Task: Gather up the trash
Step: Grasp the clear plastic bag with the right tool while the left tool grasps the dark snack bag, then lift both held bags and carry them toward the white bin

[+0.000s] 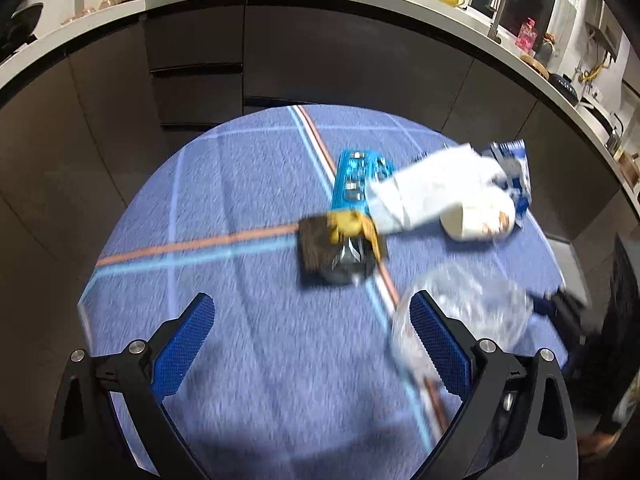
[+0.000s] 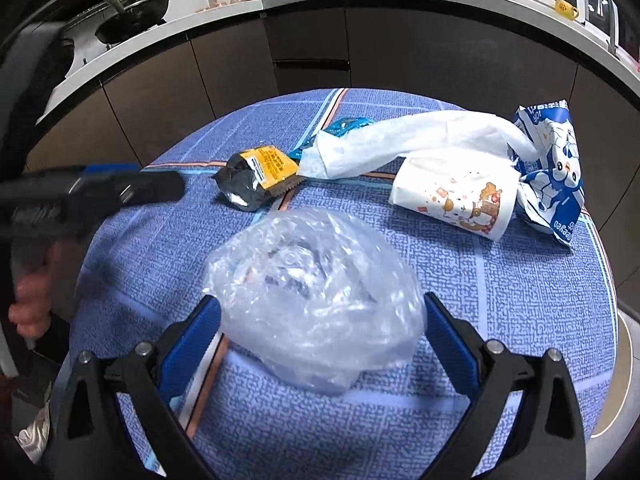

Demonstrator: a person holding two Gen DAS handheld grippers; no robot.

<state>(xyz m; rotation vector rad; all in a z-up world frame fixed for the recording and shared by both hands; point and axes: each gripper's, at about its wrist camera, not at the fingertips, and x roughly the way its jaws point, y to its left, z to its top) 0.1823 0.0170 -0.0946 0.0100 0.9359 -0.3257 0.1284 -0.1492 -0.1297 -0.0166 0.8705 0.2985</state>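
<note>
A round bench under a blue checked cloth carries all the litter, with dark kitchen cabinets curving behind it. Largest among the trash is the long white tissue, draped from the bench's middle toward its far right side and lying over a blue foil wrapper. It looks soft and limp, so it should bunch up wherever it is pinched.

Nearest the right claw sits a crumpled clear plastic bag, between the two spread blue pads, which are released and grasp nothing. The bag appears feather-light, slick and springy; closing across its thick crumpled middle seems safer than nipping a thin edge, which could slide out.

To the far right a blue-and-white printed packet lies crumpled, touching a paper cup tipped on its side. The cup is probably light and easily crushed; its rim or a gentle squeeze across the wall looks the best hold.

Smaller, near the centre, lies a yellow and silver snack pouch, stiff-creased and likely slippery, best taken at its flat sealed edge.

The left claw hovers over bare cloth, its pads wide apart and empty. That view is motion-blurred.
</note>
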